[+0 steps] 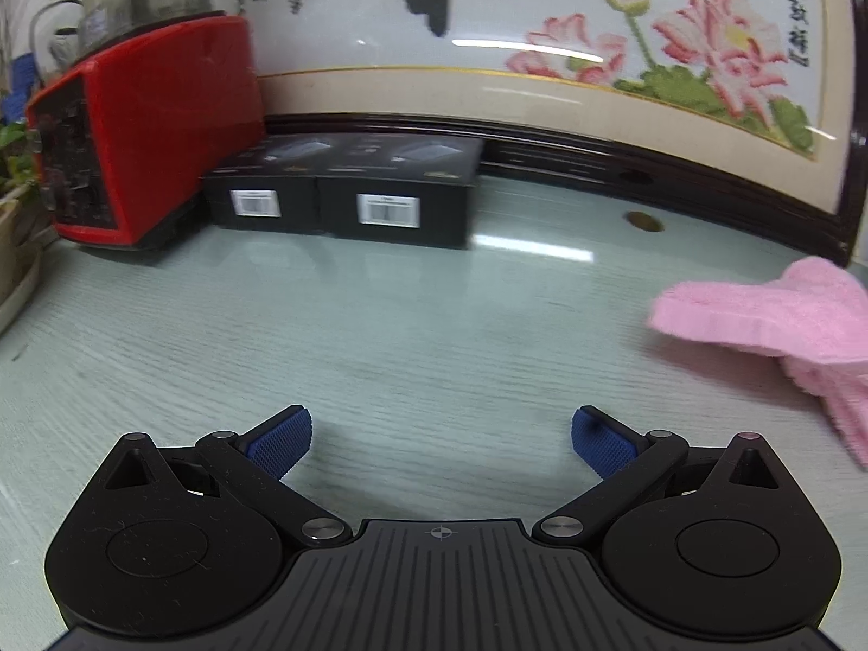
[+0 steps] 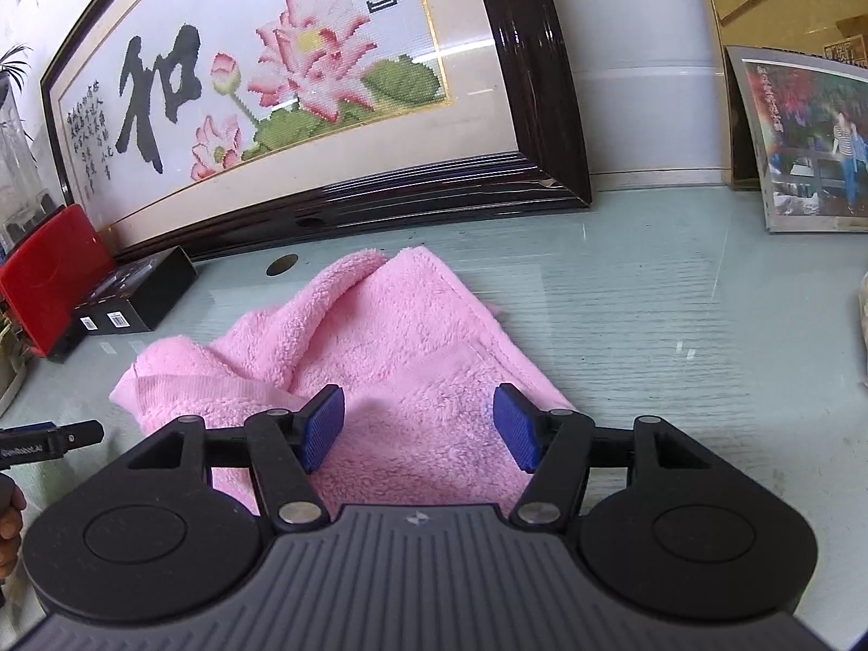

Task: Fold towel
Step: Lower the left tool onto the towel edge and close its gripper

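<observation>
Left wrist view: left gripper (image 1: 440, 442) hangs over bare counter (image 1: 380, 336), jaws spread wide w/ nothing between the blue pads (image 1: 282, 442). Pink towel (image 1: 781, 331) lies on the counter off to the right of the gripper, well apart from it, rumpled, partly cut off by the frame edge. Beyond the towel, a framed lotus embroidery (image 1: 542, 32) leans at the back. Left of that picture: two black boxes (image 1: 347, 195), then a red blender base (image 1: 157, 125) w/ a clear jar on top.

Right wrist view: right gripper (image 2: 419, 428) sits directly above the towel (image 2: 390, 347), jaws wide apart, pads (image 2: 324, 428) just over the fabric; contact can't be told. Towel is bunched on its left side, flatter on the right, lying in front of the embroidery (image 2: 271, 87). A photo print (image 2: 808, 146) stands right of the towel, well apart.
</observation>
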{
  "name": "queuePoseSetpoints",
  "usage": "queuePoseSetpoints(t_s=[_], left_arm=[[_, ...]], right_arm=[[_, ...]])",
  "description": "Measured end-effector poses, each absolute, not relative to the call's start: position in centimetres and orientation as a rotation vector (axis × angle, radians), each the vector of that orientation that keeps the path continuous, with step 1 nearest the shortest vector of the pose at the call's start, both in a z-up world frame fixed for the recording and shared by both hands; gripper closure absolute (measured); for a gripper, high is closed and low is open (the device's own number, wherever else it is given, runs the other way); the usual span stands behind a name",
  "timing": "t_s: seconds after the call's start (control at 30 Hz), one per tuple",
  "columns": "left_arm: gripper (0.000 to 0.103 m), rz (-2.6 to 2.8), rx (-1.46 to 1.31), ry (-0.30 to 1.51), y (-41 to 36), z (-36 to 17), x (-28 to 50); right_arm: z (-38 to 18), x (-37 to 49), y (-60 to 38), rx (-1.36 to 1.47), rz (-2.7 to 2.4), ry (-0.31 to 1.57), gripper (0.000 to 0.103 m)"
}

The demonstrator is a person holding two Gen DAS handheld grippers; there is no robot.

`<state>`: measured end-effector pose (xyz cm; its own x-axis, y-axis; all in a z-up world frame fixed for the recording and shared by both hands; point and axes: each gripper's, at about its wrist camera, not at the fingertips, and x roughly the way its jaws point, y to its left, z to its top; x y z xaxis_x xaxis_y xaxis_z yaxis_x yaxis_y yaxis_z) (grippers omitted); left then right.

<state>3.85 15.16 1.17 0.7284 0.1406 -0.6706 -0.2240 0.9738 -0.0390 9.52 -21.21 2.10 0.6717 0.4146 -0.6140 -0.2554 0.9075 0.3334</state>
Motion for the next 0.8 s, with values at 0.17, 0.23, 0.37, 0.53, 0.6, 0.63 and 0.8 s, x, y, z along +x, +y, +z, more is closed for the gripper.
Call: queuePoseSetpoints(t_s=[0.17,0.23,0.37,0.53,0.6,0.63,0.8], left_arm=[[0.000,0.124,-0.113,0.682,12.0,2.7,4.6],[0.000,0.088,-0.153,0.686,11.4,3.4,5.3],[0.000,0.067,-0.231,0.677,10.7,4.6,6.9],[0.000,0.062,-0.283,0.746,10.2,3.8,8.5],[0.000,0.057,-0.307,0.774,10.2,3.2,8.8],[0.000,0.049,-0.326,0.784,10.2,3.0,9.0],[0.000,-0.007,-0.430,0.830,10.8,2.1,9.5]], right_arm=[[2.0,9.1,-20.8,0.187,0.381,0.739,0.040],[1.9,9.1,-20.7,0.180,0.379,0.736,0.039],[1.9,8.9,-20.6,0.166,0.377,0.734,0.038],[1.9,8.8,-20.5,0.152,0.373,0.733,0.036],[2.0,8.9,-20.5,0.148,0.370,0.734,0.035],[2.0,8.9,-20.4,0.145,0.369,0.734,0.035],[1.9,8.7,-20.2,0.128,0.356,0.729,0.032]])
